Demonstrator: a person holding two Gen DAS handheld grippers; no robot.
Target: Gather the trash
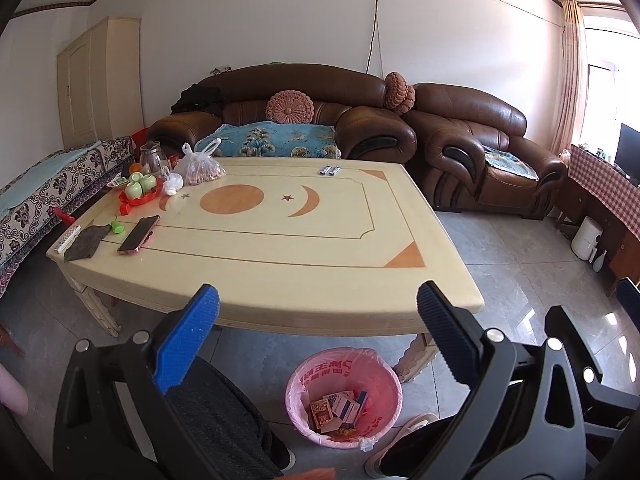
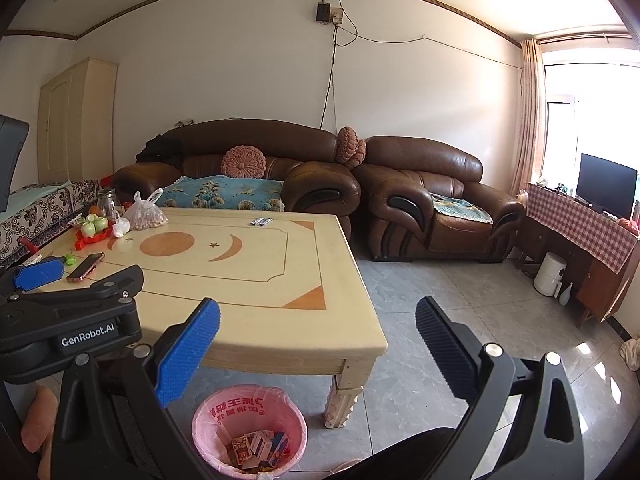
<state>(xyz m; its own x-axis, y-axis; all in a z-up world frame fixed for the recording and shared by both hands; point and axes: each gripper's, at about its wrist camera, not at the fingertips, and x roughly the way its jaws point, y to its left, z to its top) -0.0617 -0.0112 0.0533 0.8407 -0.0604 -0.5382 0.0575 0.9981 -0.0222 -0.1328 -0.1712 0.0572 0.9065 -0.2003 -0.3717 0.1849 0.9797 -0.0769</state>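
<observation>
Left gripper and right gripper, jaws apart, above bin.

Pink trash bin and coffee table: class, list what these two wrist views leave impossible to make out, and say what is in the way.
- Pink trash bin: in the right wrist view, the right gripper finger covers its left rim; box labels too small.
- Two small silver items at the table's far edge: too small to identify.
- Coffee table: near-left corner hidden by the left gripper in the right wrist view.
</observation>
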